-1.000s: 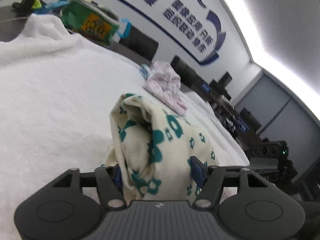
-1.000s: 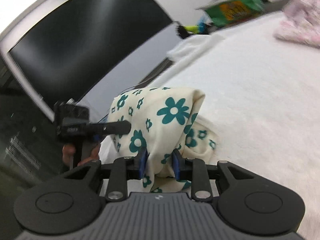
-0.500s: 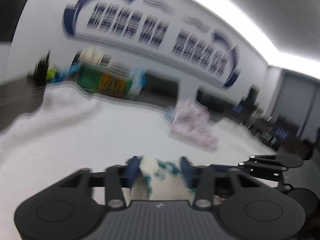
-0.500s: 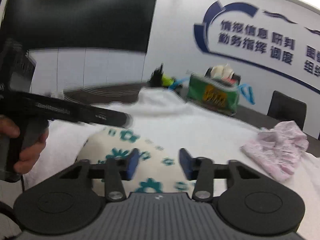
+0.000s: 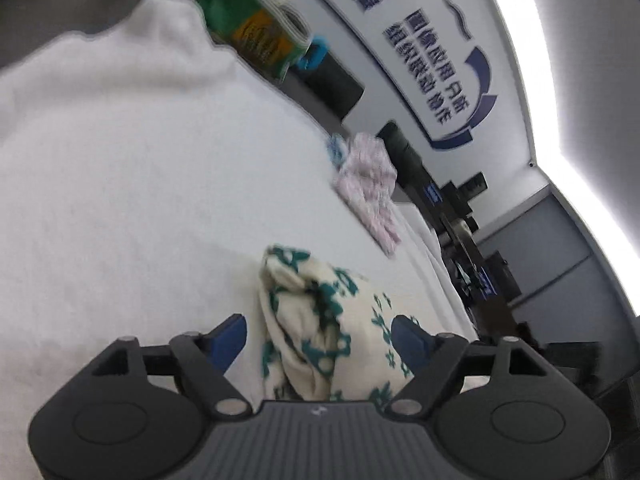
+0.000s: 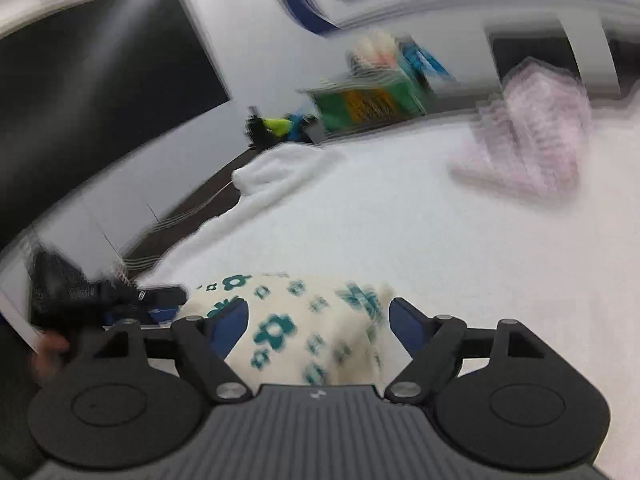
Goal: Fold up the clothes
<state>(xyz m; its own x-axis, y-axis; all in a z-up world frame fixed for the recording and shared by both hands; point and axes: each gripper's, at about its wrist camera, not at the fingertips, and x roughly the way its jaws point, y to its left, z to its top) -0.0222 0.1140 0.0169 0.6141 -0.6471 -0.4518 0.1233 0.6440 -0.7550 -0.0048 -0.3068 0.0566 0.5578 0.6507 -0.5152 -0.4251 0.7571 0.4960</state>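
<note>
The floral garment [image 5: 320, 320] lies bunched in a loose, part-folded heap on the white blanket [image 5: 140, 200], close in front of both grippers. The left gripper [image 5: 320, 338] has its jaws opening; the cloth sits between the blue pads [image 5: 228, 338] but they stand clear of it on both sides, so nothing is held. The right gripper [image 6: 318, 328] is likewise opening, its pads [image 6: 404, 326] spread to either side of the heap without pressing on it. In the right view, the left gripper [image 6: 92, 296] and the hand on it show at the left edge, just beside the cloth. The garment looks thin, light and limp: it will sag, crease and slide over itself rather than hold a shape, and a pinch in the middle would probably lift only a wad. The better hold seems to be at an edge or corner of a fold, one gripper on each end, so the layers stay together. The ridge facing the left camera looks like the easiest edge to catch. A pink garment [image 5: 368, 184] lies well apart farther along the blanket, with a green bag [image 5: 256, 28] beyond its far edge.
</note>
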